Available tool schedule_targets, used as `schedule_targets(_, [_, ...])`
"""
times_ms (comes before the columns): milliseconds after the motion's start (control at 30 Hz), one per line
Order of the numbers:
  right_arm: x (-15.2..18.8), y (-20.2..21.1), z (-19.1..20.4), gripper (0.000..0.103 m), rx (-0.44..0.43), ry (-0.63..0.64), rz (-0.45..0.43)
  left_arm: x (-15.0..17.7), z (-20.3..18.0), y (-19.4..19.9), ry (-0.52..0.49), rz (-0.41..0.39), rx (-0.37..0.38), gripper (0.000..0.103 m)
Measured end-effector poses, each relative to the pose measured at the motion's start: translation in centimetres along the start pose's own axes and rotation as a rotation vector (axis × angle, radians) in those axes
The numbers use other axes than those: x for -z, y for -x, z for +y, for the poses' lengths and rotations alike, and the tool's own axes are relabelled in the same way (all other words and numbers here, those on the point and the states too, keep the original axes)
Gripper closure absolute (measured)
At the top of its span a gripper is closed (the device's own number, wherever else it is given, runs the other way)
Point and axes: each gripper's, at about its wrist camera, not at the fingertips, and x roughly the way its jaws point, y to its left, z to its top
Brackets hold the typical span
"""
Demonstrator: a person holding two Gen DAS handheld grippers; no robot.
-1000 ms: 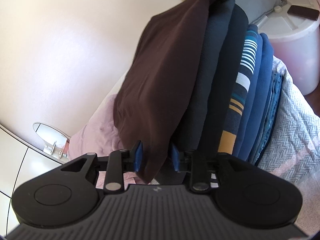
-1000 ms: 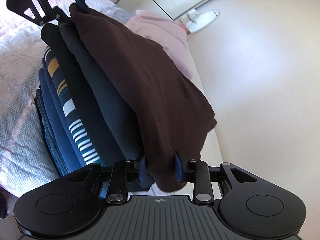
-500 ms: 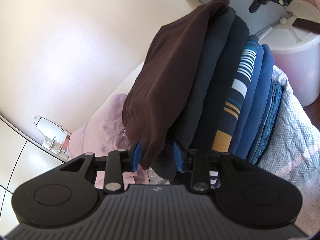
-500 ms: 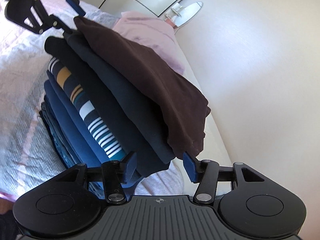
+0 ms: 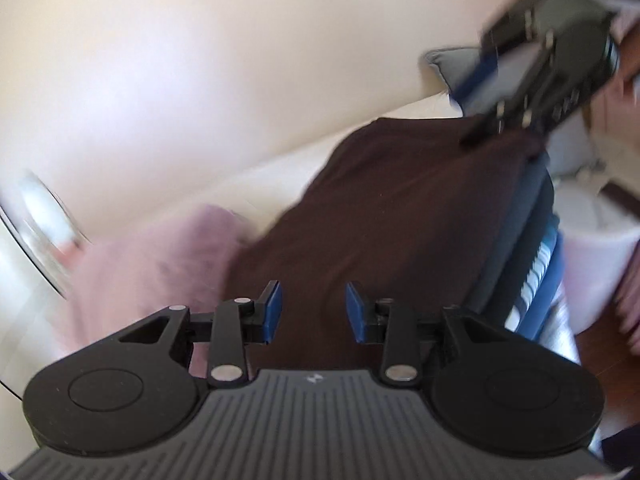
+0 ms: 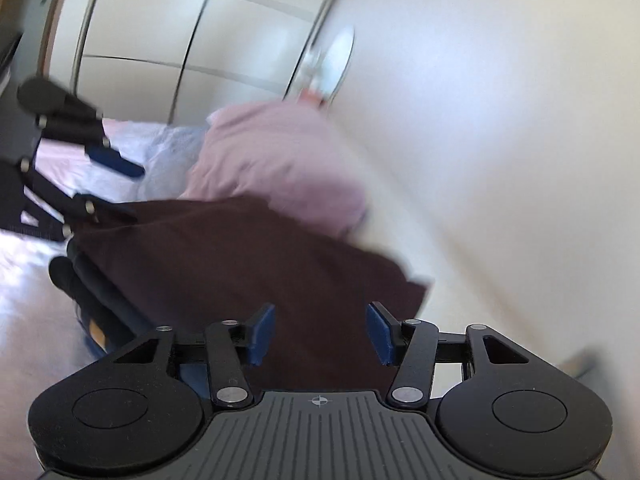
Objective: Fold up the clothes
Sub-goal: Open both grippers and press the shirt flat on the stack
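A folded dark brown garment lies on top of a stack of folded dark and blue clothes. It also shows in the right wrist view. My left gripper is open and empty above the near edge of the brown garment. My right gripper is open and empty above the opposite edge. Each gripper shows in the other's view, the right one and the left one, both raised over the stack. The frames are motion-blurred.
A pink garment lies crumpled beside the stack against the cream wall. A white round bin stands past the stack. Wardrobe doors and a grey woven bedcover are in view.
Both grippers let go of the brown garment, opened, and lifted away above the stack. The garment now rests flat on top of the pile.
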Motion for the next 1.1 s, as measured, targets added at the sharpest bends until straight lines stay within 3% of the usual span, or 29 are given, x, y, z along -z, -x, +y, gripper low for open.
schedule_targets(67, [0.8, -2.4, -2.0, 0.051, -0.081, -0.085, 0.082, 0.4, 0.4, -0.6, 0.044, 0.039, 0.063, 0.077])
schedule_targets(133, [2.4, -2.5, -2.6, 0.051, -0.125, -0.123, 0.094, 1.1, 0.2, -0.3, 0.091, 0.048, 0.109, 0.078])
schedule_targets(267, [6.8, -0.5, -1.4, 0.051, -0.146, -0.167, 0.092, 2.9, -2.2, 1.2, 0.092, 0.043, 0.146, 0.077])
schedule_targets(367, [8.2, 0.1, -1.1, 0.051, -0.148, -0.19, 0.088, 3.6, -3.5, 0.9, 0.093, 0.037, 0.168, 0.075])
schedule_targets(467, [9.4, 0.5, -0.9, 0.051, -0.149, -0.211, 0.084, 2.9, -3.1, 0.3, 0.09, 0.035, 0.155, 0.075])
schedule_targets(567, [8.4, 0.8, -1.3, 0.051, -0.132, -0.208, 0.072, 1.6, -3.7, -1.0, 0.068, 0.046, 0.114, 0.076])
schedule_targets(867, [6.0, 1.8, -0.4, 0.05, -0.065, -0.125, 0.035, 1.2, -2.8, 0.3, 0.079, 0.021, 0.053, 0.069])
schedule_targets(1100, [6.2, 2.8, 0.6, 0.049, -0.036, -0.109, 0.007, 0.4, -2.0, 1.0, 0.097, -0.005, 0.028, 0.066])
